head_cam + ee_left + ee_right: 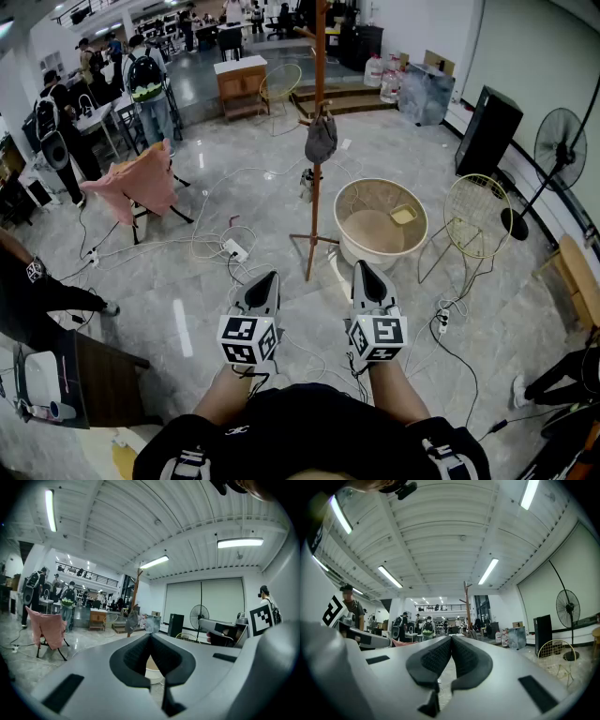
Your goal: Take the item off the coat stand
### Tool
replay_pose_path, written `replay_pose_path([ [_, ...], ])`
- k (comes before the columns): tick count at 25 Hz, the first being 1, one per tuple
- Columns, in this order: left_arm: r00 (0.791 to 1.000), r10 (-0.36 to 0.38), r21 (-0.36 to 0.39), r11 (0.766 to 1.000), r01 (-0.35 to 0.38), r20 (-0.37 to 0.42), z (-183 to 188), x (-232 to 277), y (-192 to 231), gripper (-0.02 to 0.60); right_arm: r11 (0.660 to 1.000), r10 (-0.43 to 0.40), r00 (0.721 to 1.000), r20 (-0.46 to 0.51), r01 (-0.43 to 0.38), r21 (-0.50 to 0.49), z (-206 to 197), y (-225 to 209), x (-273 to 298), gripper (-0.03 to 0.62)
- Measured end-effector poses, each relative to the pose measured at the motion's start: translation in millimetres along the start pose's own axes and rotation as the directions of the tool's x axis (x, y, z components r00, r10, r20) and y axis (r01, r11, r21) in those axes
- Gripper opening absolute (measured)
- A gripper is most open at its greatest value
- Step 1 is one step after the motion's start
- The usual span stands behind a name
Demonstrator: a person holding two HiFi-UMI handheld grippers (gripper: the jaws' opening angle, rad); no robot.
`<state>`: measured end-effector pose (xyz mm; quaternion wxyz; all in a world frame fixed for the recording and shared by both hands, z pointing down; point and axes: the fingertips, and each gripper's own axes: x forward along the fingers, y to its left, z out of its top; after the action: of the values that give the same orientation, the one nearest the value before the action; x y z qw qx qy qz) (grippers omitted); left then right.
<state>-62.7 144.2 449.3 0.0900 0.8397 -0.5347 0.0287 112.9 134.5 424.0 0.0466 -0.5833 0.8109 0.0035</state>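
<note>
Step in hand: approach. Nothing is grasped yet. The left claw [271,278] and the right claw [360,267] sit low at the bottom centre of the head view. Both are closed on nothing: in each claw's own view I see the pads pressed together, with only the room beyond.

The item [321,139], soft and grey, hangs from a peg of the stand [314,211] in the upper centre of the frame, well apart from both claws.

Next move, as I judge it:
- Walk up to the stand.
- Open one claw, close it on the item, and lift the item clear of the peg.
- Mind the cables [216,246] lying across the path.

The floor [187,309] is grey polished tile. A round tub [380,181] stands just right of the stand, with a wire chair [478,220] beyond it and a fan [560,150] at the right edge. A pink-draped chair [141,183] is at left, and people [145,80] are at upper left.
</note>
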Motion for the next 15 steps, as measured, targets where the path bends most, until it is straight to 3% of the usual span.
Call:
replay_pose_path([
  [15,1.0,-0.016,-0.006,1.0,0.016,-0.001,-3,-2,58,0.012,1.0,-0.013,1.0,0.019,0.013,0.004,-6,44,36,0.017],
])
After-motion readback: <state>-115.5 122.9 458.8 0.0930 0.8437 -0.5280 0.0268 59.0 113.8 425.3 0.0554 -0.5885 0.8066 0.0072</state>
